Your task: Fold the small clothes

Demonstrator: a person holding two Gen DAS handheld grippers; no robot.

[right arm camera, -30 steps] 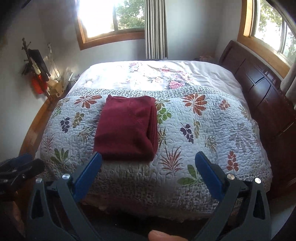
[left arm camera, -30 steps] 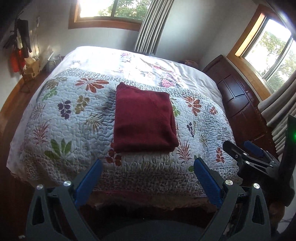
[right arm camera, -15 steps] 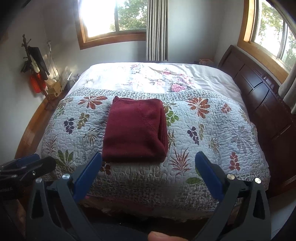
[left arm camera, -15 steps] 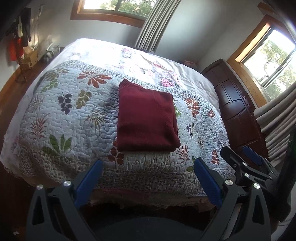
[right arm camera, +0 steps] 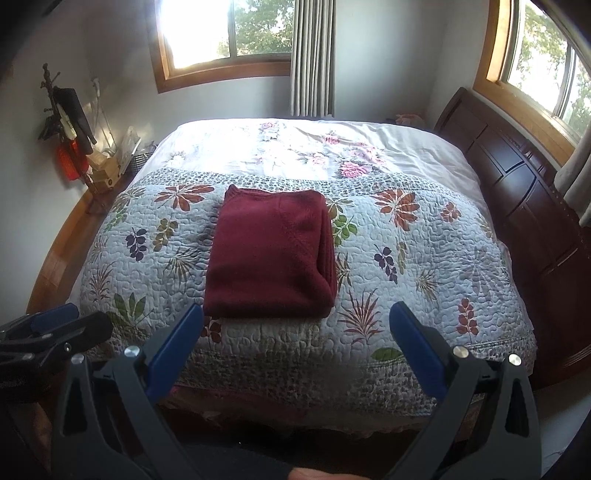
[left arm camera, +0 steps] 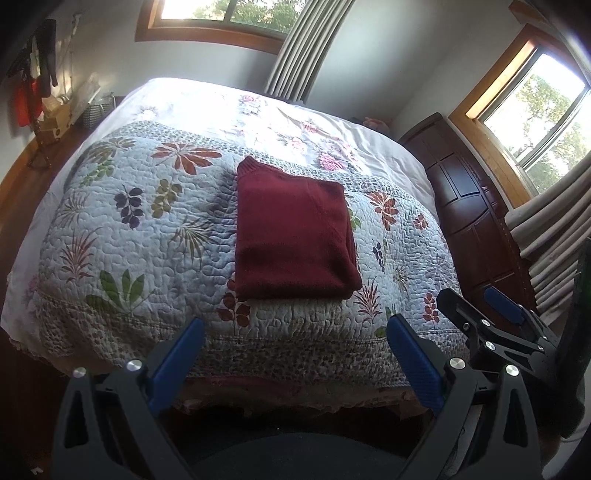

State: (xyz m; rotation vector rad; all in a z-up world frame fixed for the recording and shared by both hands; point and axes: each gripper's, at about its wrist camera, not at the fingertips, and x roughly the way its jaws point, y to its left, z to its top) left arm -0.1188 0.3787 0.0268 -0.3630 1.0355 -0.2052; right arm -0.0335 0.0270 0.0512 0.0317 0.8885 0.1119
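A dark red knit garment point(left arm camera: 295, 232) lies folded into a neat rectangle on the floral quilt point(left arm camera: 147, 236), near the bed's front edge. The right wrist view has the same folded garment point(right arm camera: 271, 254) just left of centre on the quilt point(right arm camera: 424, 258). My left gripper point(left arm camera: 295, 343) hangs open, short of the bed, with nothing between its blue pads. My right gripper point(right arm camera: 295, 332) is open too and holds nothing. Each gripper appears in the other's view: the right one point(left arm camera: 484, 314) at the right edge, the left one point(right arm camera: 51, 328) at the lower left.
A dark wooden headboard point(right arm camera: 524, 206) runs along the bed's right side. Curtains point(right arm camera: 312, 55) and windows point(right arm camera: 221, 29) line the far and right walls. A rack with hanging items point(right arm camera: 70, 122) and a basket point(right arm camera: 140, 158) stand by the left wall. A fingertip point(right arm camera: 306, 474) shows at the bottom.
Both grippers have drawn back and risen a little from the bed, so the folded garment sits farther off. The garment has not moved. Both stay open.
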